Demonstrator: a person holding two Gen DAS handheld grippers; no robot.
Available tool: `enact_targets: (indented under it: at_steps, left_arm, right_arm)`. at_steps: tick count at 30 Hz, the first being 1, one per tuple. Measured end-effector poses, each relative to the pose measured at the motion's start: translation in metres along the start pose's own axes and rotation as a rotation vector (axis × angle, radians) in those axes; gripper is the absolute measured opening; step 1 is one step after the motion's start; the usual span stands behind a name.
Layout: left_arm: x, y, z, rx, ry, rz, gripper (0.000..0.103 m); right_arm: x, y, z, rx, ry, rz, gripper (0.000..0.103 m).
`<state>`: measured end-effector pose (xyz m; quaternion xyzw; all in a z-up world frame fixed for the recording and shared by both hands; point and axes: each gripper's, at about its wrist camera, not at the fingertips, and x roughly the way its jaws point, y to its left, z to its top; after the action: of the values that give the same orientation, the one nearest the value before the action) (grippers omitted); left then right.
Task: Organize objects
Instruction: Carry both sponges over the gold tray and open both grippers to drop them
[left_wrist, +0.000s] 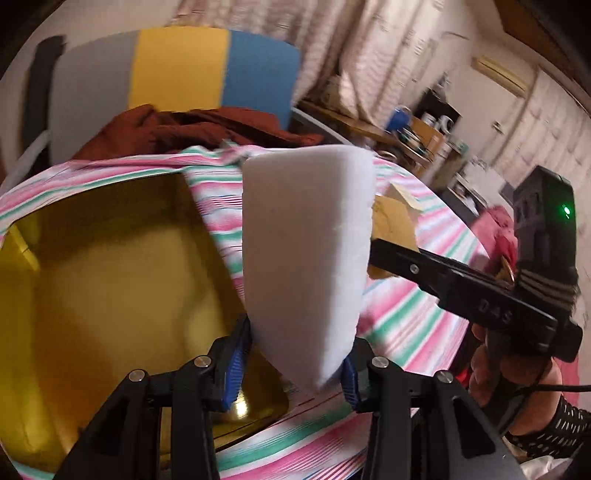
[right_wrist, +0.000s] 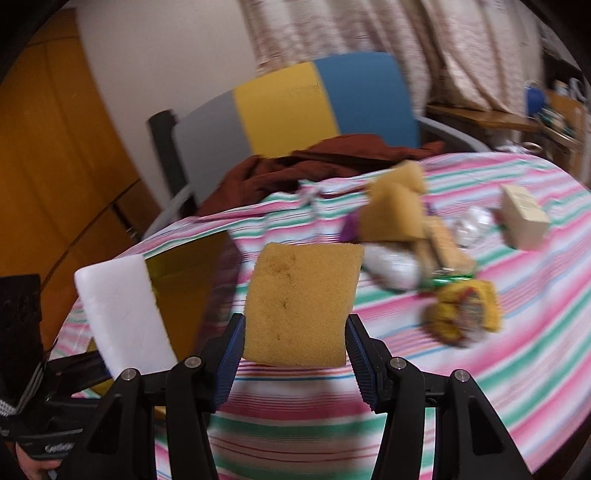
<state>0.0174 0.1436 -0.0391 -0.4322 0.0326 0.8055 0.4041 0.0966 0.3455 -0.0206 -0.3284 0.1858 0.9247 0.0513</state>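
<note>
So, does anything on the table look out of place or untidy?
Yes. The packets and sponges lie jumbled in a loose heap on the striped cloth, and a brown garment is crumpled at the table's far edge.

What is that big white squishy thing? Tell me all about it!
The white sponge is a thick, soft-looking foam block with slightly fuzzy edges and no marks. The left tongs pinch its lower end between blue ribbed pads, holding it up in the air, upright and a little tilted. It hangs beside the open yellow box, above the striped cloth. Only the tongs touch it.
</note>
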Motion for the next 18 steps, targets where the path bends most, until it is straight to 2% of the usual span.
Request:
enact_targets:
  at_steps: [5,10,14,18]
  left_arm:
    - [-0.021,0.043,-0.012,-0.083,-0.017,0.106,0.043]
    - [-0.034,0.091,-0.031,-0.182,0.007,0.213,0.043]
    - [-0.039,0.115,-0.041,-0.223,0.033,0.284,0.043]
    - [-0.044,0.125,-0.044,-0.235,0.049,0.345,0.049]
  right_arm:
    - [0.016,0.047,-0.002,-0.077,0.04,0.095,0.055]
    - [0.037,0.093,-0.009,-0.15,0.095,0.181,0.055]
    - [0.054,0.122,-0.016,-0.194,0.147,0.238,0.055]
    - [0.071,0.15,-0.024,-0.223,0.204,0.293,0.058]
